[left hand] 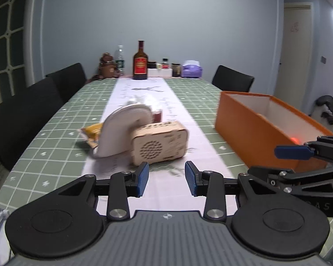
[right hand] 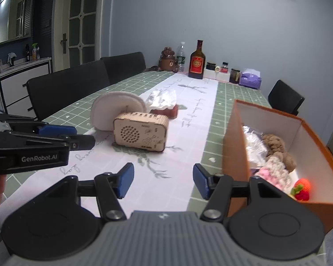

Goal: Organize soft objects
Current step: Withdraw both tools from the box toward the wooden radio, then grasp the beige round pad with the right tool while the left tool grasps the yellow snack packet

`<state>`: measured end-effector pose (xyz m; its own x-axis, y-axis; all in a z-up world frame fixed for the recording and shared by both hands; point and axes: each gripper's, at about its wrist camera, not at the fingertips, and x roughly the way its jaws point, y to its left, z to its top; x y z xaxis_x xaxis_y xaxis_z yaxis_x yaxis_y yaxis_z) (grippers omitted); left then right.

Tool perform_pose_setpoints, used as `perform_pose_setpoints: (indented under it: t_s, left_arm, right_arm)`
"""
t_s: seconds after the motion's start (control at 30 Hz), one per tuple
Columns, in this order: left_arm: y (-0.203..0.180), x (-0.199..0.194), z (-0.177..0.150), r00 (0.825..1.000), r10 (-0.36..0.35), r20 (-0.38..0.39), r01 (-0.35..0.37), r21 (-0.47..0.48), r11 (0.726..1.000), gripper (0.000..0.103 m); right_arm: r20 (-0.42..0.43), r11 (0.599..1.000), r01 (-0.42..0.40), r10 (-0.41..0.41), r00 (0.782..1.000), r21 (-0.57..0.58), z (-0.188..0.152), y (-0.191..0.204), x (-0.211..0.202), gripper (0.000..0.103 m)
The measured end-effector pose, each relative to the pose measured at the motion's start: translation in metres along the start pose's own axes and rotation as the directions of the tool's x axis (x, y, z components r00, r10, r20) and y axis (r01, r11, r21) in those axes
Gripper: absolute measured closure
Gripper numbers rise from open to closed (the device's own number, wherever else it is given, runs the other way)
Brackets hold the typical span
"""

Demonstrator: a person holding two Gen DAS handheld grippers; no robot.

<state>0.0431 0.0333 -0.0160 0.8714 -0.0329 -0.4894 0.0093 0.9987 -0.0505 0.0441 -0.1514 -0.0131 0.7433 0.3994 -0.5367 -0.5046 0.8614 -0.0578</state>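
While both grippers' jaws stand released and empty, the orange box [right hand: 308, 133] holds knitted soft toys [right hand: 277, 155], seen only from the right wrist; beside it, a white pad [left hand: 122, 130] leans on the wooden radio [left hand: 159, 143].

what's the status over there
Left tool and right tool open, empty. White pad leaning behind wooden radio. Orange box holds soft toys.

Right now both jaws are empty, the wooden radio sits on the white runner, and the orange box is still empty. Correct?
Not quite: the orange box is not empty. The right wrist view shows soft items inside, including a brown knitted toy and a crocheted strawberry. The rest stands: both jaws empty, wooden radio on the white runner.
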Motion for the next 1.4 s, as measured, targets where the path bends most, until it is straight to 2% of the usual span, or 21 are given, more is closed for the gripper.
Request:
perform_pose_setpoints:
  t_s: [0.17,0.3,0.43,0.53,0.67,0.83,0.97,1.0,1.1,1.4]
  left_arm:
    - [0.015,-0.001,-0.016,0.998,0.052,-0.019,-0.052,-0.020,0.998,0.060]
    - [0.026,0.004,-0.021,0.993,0.098,-0.065,-0.099,-0.013,0.995,0.060]
    - [0.036,0.008,-0.020,0.990,0.108,-0.091,-0.109,-0.007,0.994,0.059]
    - [0.047,0.011,-0.015,0.991,0.087,-0.100,-0.090,-0.027,0.996,0.059]
    - [0.060,0.014,-0.004,0.996,0.038,-0.083,-0.043,-0.056,0.998,0.059]
    - [0.070,0.019,0.014,0.996,0.070,-0.046,-0.072,-0.031,0.997,0.059]
    - [0.081,0.033,0.029,0.994,0.087,-0.062,-0.090,-0.054,0.994,0.059]
    - [0.084,0.037,0.032,0.991,0.107,-0.079,-0.111,-0.058,0.992,0.059]
    - [0.093,0.046,0.039,0.988,0.121,-0.099,-0.128,-0.071,0.989,0.061]
    - [0.112,0.066,0.040,0.982,0.129,-0.141,-0.142,-0.083,0.986,0.062]
  right_arm:
    - [-0.013,1.000,0.001,0.000,1.000,0.031,-0.010,0.010,0.018,0.043]
    - [-0.037,1.000,-0.004,0.005,0.999,0.031,-0.010,0.016,0.033,0.037]
    - [-0.045,1.000,-0.025,0.025,0.999,0.009,-0.003,0.023,0.046,0.036]
    - [-0.049,0.999,-0.023,0.022,0.999,-0.029,0.004,0.030,0.055,0.036]
    - [-0.049,0.997,-0.026,0.023,0.999,-0.075,0.017,0.035,0.067,0.036]
    - [-0.031,0.994,-0.009,0.006,1.000,-0.108,0.044,0.032,0.082,0.036]
    - [-0.034,0.990,-0.040,0.036,0.999,-0.136,0.070,0.033,0.097,0.036]
    - [-0.041,0.986,-0.054,0.048,0.998,-0.160,0.075,0.036,0.103,0.035]
    - [-0.046,0.967,-0.090,0.081,0.996,-0.239,0.086,0.046,0.116,0.013]
    - [-0.076,0.865,-0.156,0.136,0.988,-0.477,0.103,0.084,0.165,0.006]
